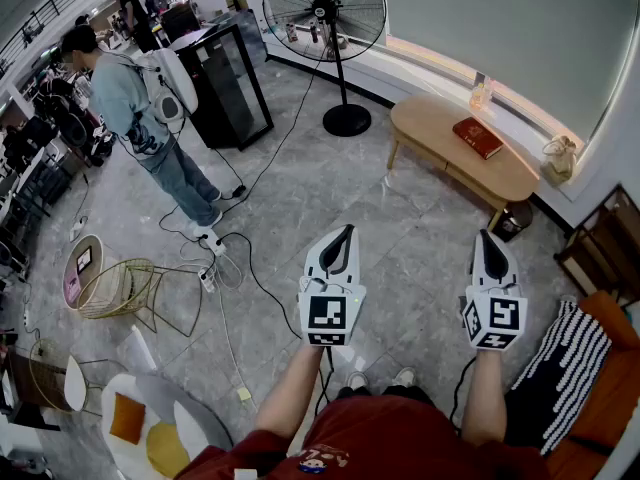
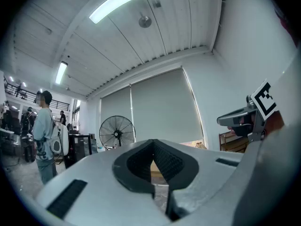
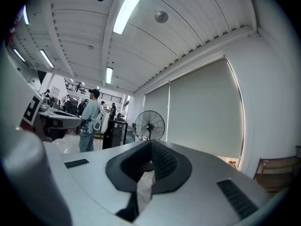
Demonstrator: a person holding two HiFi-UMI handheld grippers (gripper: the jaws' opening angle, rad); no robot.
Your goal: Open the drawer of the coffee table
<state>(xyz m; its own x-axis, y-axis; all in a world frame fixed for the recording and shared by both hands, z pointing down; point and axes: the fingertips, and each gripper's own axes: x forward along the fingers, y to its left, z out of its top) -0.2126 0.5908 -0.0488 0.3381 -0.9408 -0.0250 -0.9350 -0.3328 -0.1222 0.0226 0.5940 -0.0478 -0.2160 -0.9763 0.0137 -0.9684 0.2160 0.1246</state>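
Observation:
The oval wooden coffee table (image 1: 440, 128) stands by the window wall at the upper right of the head view, with a red book (image 1: 478, 137) and a small bottle (image 1: 481, 93) on top. Its drawer front faces me and looks closed. My left gripper (image 1: 346, 232) and right gripper (image 1: 488, 238) are held level side by side over the floor, well short of the table. Both are shut, with nothing between the tips. In the left gripper view the left gripper (image 2: 152, 141) has its tips together, and so has the right gripper (image 3: 151, 142) in the right gripper view.
A tall pedestal fan (image 1: 346, 118) stands left of the table, and a black cabinet (image 1: 235, 83) beyond it. A person (image 1: 130, 108) stands at the left among floor cables (image 1: 250, 268). A wire chair (image 1: 125, 288) is at lower left. At the right are a striped cushion (image 1: 560, 368) and a wooden shelf (image 1: 605, 243).

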